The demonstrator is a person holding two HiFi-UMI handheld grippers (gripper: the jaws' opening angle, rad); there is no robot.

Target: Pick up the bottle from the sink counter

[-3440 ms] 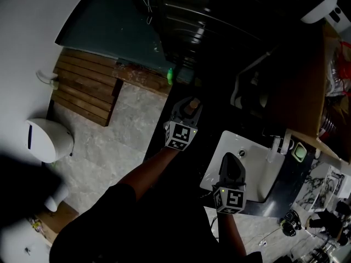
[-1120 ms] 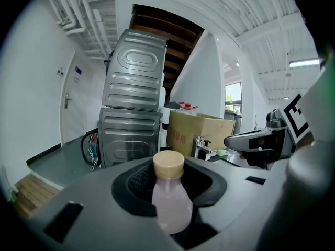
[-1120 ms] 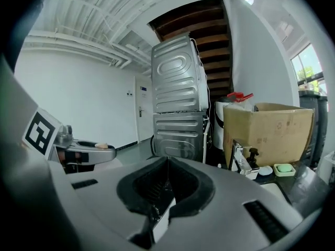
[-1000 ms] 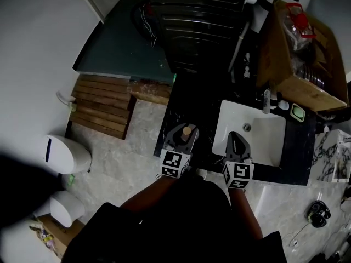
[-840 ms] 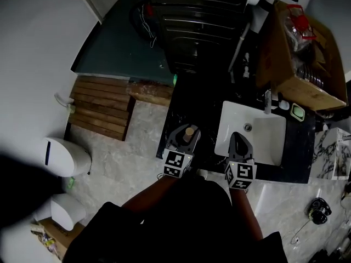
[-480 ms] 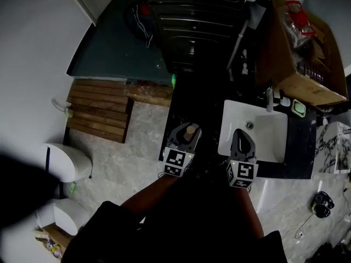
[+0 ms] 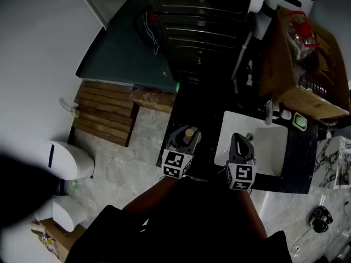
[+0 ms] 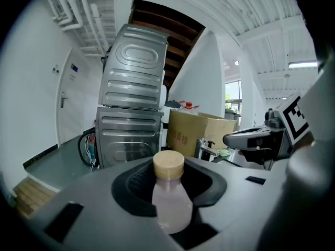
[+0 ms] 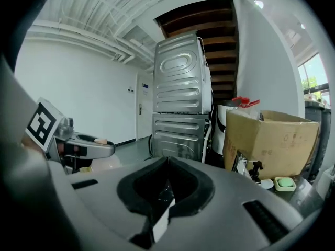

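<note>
The bottle (image 8: 170, 205) is standing upright, pinched by the left gripper (image 7: 182, 138) at its rounded shoulder, over the black sink counter's (image 7: 205, 116) front-left corner. Small, pale and smooth-bodied, it is probably handling light but slippery; gripping below the matte cork-toned cap (image 8: 168, 164) looks soundest. The right gripper (image 9: 165, 184) is hovering pressed together, empty, at the white basin's (image 7: 270, 149) front edge.

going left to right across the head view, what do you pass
brown wooden slatted mat → left gripper shut on the pale bottle with a tan cap → right gripper → small green soap bar
</note>
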